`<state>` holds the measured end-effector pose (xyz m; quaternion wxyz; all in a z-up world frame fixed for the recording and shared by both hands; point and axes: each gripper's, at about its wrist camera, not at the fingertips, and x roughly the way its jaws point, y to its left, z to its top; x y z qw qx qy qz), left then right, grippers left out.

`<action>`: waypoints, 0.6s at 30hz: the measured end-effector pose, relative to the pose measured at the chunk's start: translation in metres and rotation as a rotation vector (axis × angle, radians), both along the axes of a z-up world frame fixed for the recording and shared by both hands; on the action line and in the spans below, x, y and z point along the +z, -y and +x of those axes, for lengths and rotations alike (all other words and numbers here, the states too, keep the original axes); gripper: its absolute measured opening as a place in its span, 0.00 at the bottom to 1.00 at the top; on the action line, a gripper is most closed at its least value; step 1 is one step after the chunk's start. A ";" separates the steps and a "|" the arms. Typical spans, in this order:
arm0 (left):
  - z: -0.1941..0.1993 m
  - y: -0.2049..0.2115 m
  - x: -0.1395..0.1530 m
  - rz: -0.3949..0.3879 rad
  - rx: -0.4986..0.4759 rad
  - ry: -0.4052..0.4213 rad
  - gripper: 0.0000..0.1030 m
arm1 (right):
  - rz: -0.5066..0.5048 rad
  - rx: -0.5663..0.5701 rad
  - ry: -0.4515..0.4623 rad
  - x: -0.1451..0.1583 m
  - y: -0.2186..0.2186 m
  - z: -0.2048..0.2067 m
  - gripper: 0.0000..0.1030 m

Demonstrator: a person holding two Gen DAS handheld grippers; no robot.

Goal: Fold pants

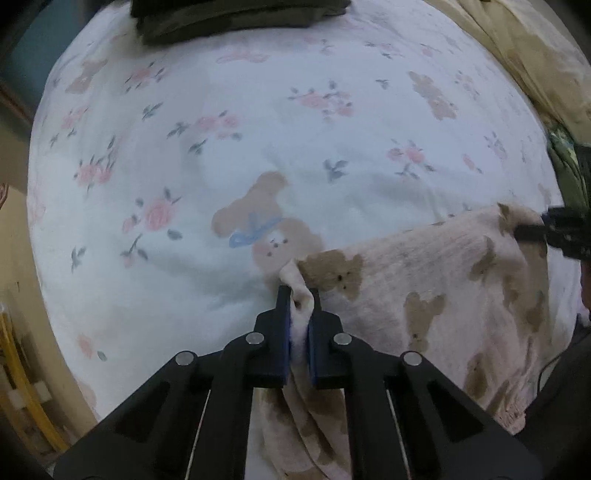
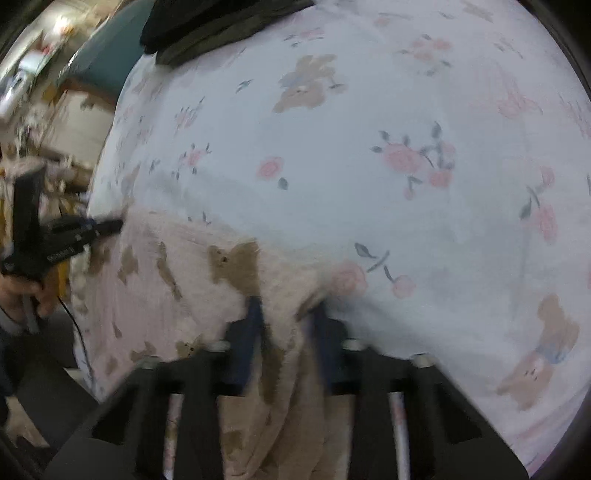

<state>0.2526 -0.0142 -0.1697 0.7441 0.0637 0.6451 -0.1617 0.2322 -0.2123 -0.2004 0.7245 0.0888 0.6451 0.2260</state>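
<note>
Both grippers are gripping the pants (image 1: 424, 295), a pink fleecy pair printed with brown teddy bears, which are lying over the near edge of the bed (image 1: 258, 147) in the lower right of the left wrist view and the lower left of the right wrist view. The left gripper (image 1: 299, 299) is pinching a bunched corner of the cloth, its jaws closed narrow around the fold with fabric hanging down between them. In the right wrist view the right gripper (image 2: 284, 314) is blurred, but cloth is sitting between its jaws and draping downward, so it is holding the pants as well. Each gripper is showing up at the edge of the other's view, clamped on the far corner of the same top edge, which is stretching between them. The bed is wearing a white sheet with pink roses and bears. A dark folded garment (image 1: 236, 18) is resting at the top of the frame, well apart from the pants.
</note>
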 end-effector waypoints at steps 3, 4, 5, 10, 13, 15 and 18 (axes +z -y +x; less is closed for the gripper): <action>0.014 -0.004 0.021 -0.030 0.025 0.057 0.04 | 0.035 0.002 0.101 0.025 0.004 0.009 0.06; 0.017 -0.004 0.028 -0.038 0.022 0.090 0.04 | 0.028 -0.002 0.139 0.034 0.007 0.013 0.05; 0.020 -0.004 0.035 -0.056 0.017 0.122 0.04 | 0.021 -0.010 0.164 0.039 0.010 0.016 0.05; 0.031 -0.006 0.049 -0.112 0.055 0.207 0.04 | 0.028 -0.047 0.267 0.058 0.019 0.018 0.04; 0.028 -0.001 0.053 -0.111 0.010 0.237 0.04 | 0.021 -0.016 0.305 0.063 0.020 0.010 0.04; 0.022 -0.003 0.058 -0.095 -0.024 0.257 0.04 | 0.034 -0.007 0.319 0.069 0.024 0.003 0.04; -0.005 0.002 0.067 -0.079 -0.091 0.290 0.04 | 0.031 -0.032 0.313 0.074 0.029 -0.005 0.04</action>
